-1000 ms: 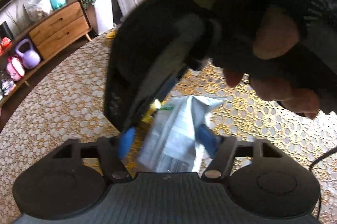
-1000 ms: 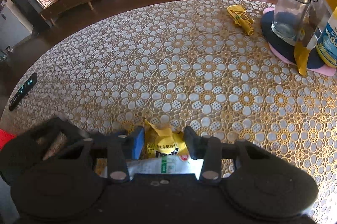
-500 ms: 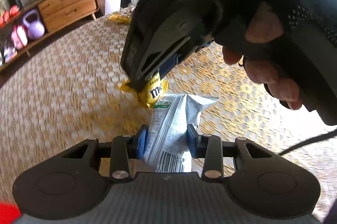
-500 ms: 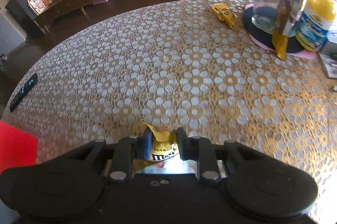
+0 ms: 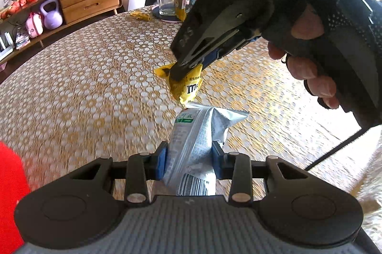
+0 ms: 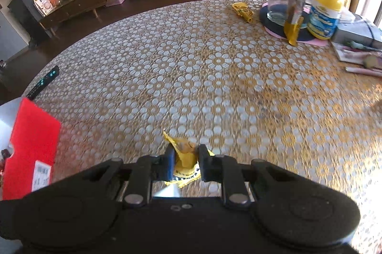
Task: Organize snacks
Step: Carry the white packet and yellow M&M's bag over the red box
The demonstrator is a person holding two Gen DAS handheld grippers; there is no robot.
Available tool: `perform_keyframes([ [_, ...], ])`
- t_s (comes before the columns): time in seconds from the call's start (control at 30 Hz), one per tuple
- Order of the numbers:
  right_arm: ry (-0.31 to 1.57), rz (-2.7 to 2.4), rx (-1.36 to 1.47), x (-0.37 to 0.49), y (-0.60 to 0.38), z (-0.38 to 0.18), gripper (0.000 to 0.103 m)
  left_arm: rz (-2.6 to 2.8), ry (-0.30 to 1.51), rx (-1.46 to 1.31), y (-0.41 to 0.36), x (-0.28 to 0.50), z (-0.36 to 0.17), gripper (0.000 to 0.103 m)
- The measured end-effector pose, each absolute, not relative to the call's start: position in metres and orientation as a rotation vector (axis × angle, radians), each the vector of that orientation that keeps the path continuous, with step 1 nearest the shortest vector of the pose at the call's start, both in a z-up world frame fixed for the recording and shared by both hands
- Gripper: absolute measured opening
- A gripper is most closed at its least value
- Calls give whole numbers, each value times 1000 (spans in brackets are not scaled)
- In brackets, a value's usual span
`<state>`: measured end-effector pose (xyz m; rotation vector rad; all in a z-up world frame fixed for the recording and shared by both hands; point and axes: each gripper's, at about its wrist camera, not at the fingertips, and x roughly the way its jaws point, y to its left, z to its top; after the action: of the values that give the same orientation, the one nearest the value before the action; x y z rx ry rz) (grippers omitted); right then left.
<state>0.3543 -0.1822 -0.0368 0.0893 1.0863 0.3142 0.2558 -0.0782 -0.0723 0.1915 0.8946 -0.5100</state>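
My left gripper is shut on a silver snack packet with a barcode and holds it above the table. My right gripper is shut on a yellow M&M's bag and holds it off the table. In the left wrist view the right gripper hangs just ahead with the yellow bag dangling right above the silver packet's top. A red box shows at the left edge of both views.
The round table has a gold and white flower cloth. At its far right stand a glass, a tall yellow pouch and a yellow-capped tub on a dark mat. A yellow wrapper and a remote lie on the cloth.
Both grippers have closed on their snacks and lifted them off the table. The red box has come into view at the left.
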Motion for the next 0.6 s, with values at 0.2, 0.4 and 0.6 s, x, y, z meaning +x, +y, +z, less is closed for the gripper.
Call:
perform_keyframes([
  [0.2,1050,316,63,316,-179,-16,16,-448,896,161,-55,220,-60,36],
  [0.4,1017,332,49,282,-172,4,16,-381,879,119,-27,191,-43,36],
  [0.6,978,377,11,245,-155,29,16,-283,869,74,-3,165,-19,36],
])
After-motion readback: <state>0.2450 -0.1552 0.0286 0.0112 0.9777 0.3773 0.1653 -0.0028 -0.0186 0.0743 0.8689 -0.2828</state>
